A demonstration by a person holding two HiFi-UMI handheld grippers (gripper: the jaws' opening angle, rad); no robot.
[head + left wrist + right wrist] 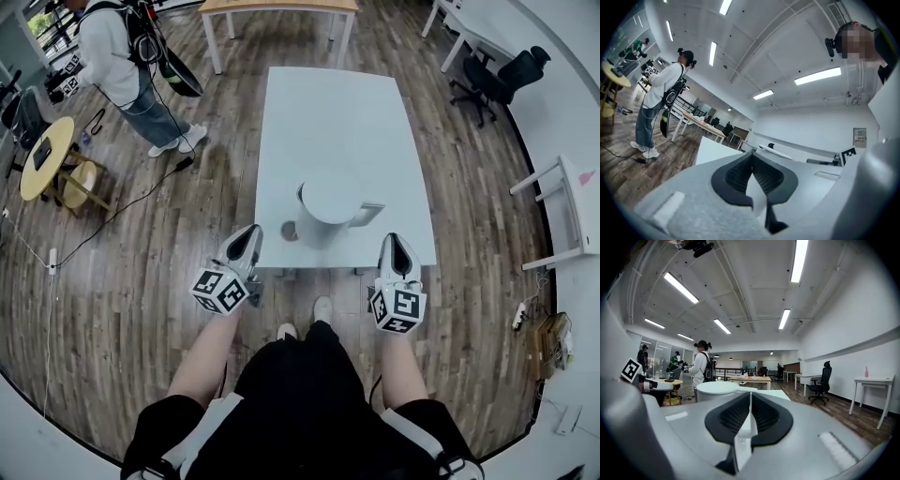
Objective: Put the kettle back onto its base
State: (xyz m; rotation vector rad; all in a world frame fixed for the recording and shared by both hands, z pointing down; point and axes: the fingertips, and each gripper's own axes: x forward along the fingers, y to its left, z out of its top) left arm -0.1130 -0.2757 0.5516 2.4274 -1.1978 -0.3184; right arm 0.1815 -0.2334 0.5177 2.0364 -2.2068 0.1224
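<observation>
Pictured from above: a white kettle point(328, 208) upright near the front edge of a pale table point(319, 103), handle point(368, 214) turned to the right. Just beside its lower left, touching or nearly so, a small dark disc point(290, 231), possibly the base or a visible part of it. Impossible to settle from here, and so impossible to say whether already seated or not. Left gripper point(249, 234) and right gripper point(396, 246) both held short of the table's near edge, apart from the kettle, one on either side. Both clenched on nothing, pads pressed together with only air ahead.

Judged from this: if not yet seated, best taken with the right gripper, nearer the handle. Open wide first, then slide in level around the handle's upper part, not its tip, and close firmly before lifting. Lift straight up, no tilt, to keep any water in. Carry low over the base, centre over the middle, lower gently and let go only once flat and steady. Keep the left gripper shut and free to steady the base, pressing on its rim if sliding. Watch the near edge: little table left in front, so no pulling toward the body.
</observation>
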